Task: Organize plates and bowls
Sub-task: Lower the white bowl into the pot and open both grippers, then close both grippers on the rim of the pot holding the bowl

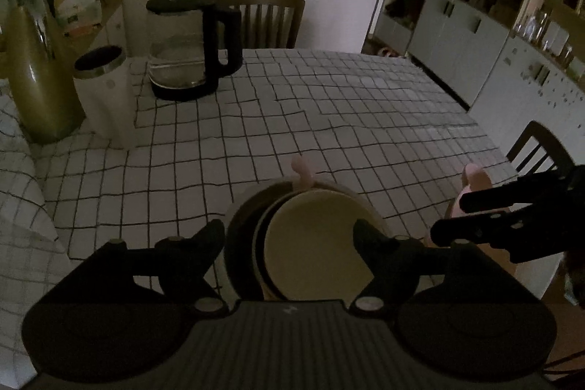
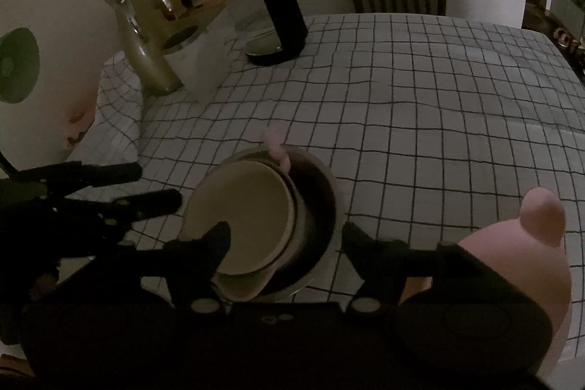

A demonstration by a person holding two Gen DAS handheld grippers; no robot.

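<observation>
Bowls (image 1: 310,236) on checked tablecloth (image 1: 329,119)

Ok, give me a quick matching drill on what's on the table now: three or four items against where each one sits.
Items:
1. cream plate
2. glass kettle
3. gold flask
4. wooden chair

Places:
A. at the table's far edge
B. tilted inside the larger bowl
C. far left, next to the white cup
D. on its black base, right of the white cup

Pairs: 1-B, 2-D, 3-C, 4-A
</observation>
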